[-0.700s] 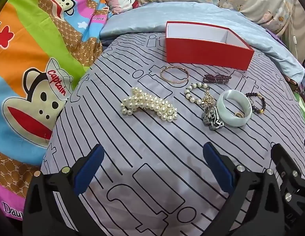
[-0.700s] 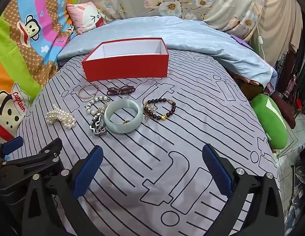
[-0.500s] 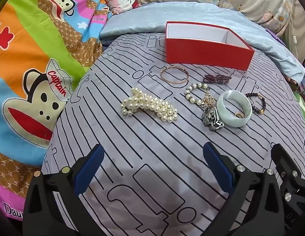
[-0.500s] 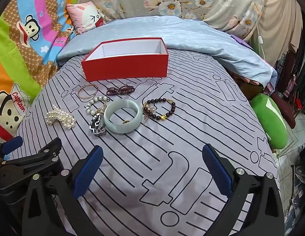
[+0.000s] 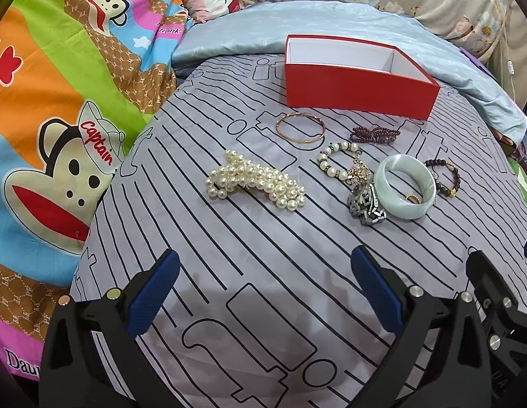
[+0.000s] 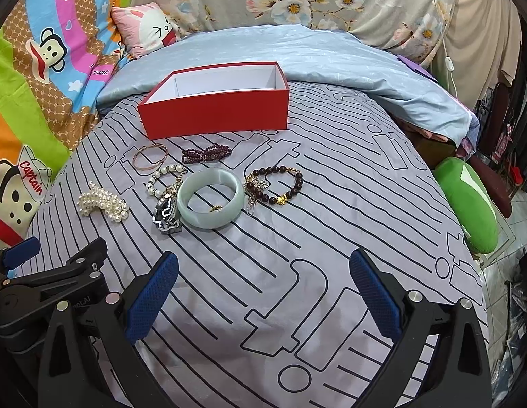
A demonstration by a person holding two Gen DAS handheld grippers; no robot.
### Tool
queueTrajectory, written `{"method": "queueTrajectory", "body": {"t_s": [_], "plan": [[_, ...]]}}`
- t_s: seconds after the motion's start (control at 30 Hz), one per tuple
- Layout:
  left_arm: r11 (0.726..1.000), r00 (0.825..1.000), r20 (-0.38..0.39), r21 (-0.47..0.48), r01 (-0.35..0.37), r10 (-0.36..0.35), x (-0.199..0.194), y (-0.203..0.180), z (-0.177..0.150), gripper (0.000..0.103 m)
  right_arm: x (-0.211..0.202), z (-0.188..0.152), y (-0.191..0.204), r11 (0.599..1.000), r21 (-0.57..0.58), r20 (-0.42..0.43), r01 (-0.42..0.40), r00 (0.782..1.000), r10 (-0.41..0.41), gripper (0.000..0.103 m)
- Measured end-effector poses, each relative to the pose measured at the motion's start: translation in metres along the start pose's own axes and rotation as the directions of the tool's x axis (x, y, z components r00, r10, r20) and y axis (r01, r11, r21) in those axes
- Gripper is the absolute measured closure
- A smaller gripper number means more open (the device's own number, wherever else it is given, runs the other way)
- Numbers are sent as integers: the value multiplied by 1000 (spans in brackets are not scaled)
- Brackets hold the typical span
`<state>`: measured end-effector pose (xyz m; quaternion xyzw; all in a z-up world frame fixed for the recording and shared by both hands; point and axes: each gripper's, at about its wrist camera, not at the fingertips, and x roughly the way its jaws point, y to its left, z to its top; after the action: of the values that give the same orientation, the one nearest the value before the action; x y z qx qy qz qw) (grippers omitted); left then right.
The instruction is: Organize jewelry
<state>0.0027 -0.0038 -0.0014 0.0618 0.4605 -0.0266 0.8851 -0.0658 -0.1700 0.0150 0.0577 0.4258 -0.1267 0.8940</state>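
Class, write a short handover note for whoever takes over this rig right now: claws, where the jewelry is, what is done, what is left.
Left claw: open, holding nothing, hovering over the grey striped bedspread.
Right claw: open, holding nothing.
Red box: open; the inside that shows holds nothing.
On the bedspread, in front of the box: pearl cluster, thin gold bangle, purple bead strand, pearl bracelet, jade bangle, silver-black piece, dark bead bracelet.
Done: nothing boxed.
Left: every piece.

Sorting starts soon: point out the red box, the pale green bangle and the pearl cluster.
red box [image 6: 216, 112], right wrist view, front wall.
pale green bangle [image 6: 209, 219], right wrist view, near rim.
pearl cluster [image 5: 256, 178], left wrist view, middle beads.
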Motion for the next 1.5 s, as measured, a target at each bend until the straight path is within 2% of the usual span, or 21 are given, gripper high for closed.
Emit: {"method": "queueTrajectory", "body": {"t_s": [0.57, 0.93, 1.5], "plan": [[1000, 1000, 16, 1, 2, -2, 0, 2, -2, 5, 1, -1, 1, 1000, 0, -1, 1, 1000, -1, 5], [999, 1000, 3, -20, 28, -28, 2, 4, -1, 5, 0, 0, 0, 1000, 5, 0, 2, 1000, -2, 5], [1000, 1000, 1, -11, 19, -19, 2, 2, -2, 5, 0, 0, 1, 1000, 5, 1, 2, 1000, -2, 5]]}}
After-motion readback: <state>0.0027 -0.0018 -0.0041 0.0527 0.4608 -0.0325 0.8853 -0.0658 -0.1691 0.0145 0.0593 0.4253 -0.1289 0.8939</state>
